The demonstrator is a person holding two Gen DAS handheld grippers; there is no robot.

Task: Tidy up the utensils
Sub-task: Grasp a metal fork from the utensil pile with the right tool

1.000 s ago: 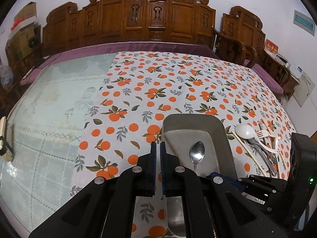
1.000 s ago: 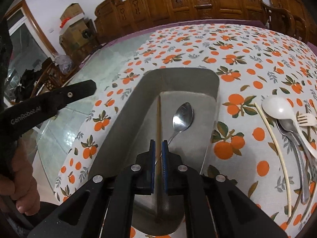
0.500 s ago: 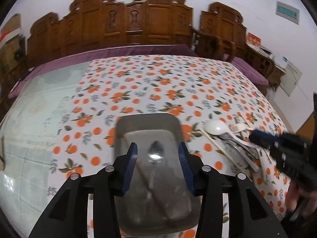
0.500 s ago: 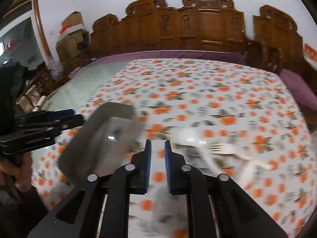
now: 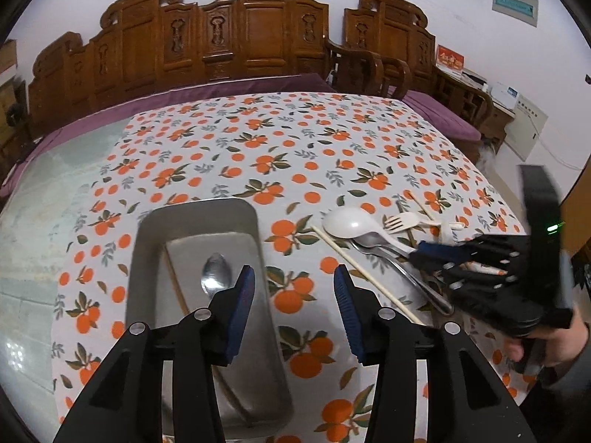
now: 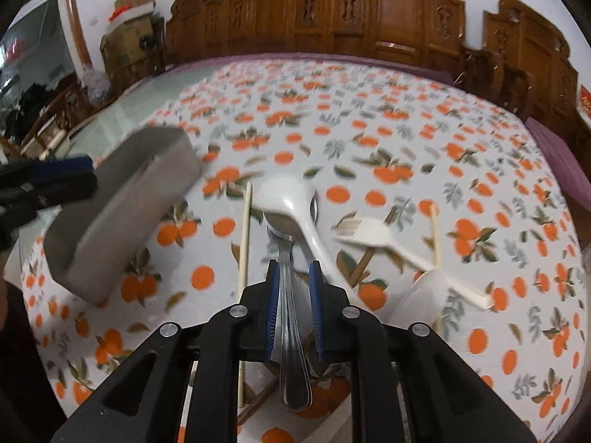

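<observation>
A grey metal tray point(image 5: 195, 217) holds a metal spoon point(image 5: 216, 271) and a wooden chopstick point(image 5: 175, 282). My left gripper point(image 5: 293, 284) hangs open over the tray's right rim with nothing between its pads. To the right lies a pile: a white spoon point(image 6: 284, 195), a white fork point(image 6: 365, 232), pale chopsticks point(image 6: 245, 229) and metal utensils point(image 6: 290, 306). My right gripper point(image 6: 294, 277) is low over the pile, its jaws slightly apart on either side of the metal handles, with a gap showing on the right side. In the left wrist view it appears as the right gripper point(image 5: 424, 251) at the pile.
An orange-print cloth point(image 5: 295, 155) covers the table, with bare glass point(image 5: 44, 203) to the left. Carved wooden chairs point(image 5: 258, 37) line the far side. A hand point(image 5: 546, 347) holds the right gripper at the table's right edge. The tray point(image 6: 110, 229) lies left of the pile.
My right gripper let go of the chopstick in the tray, swung right to the pile and now straddles the metal handles. My left gripper opened wide and shifted right over the tray's rim.
</observation>
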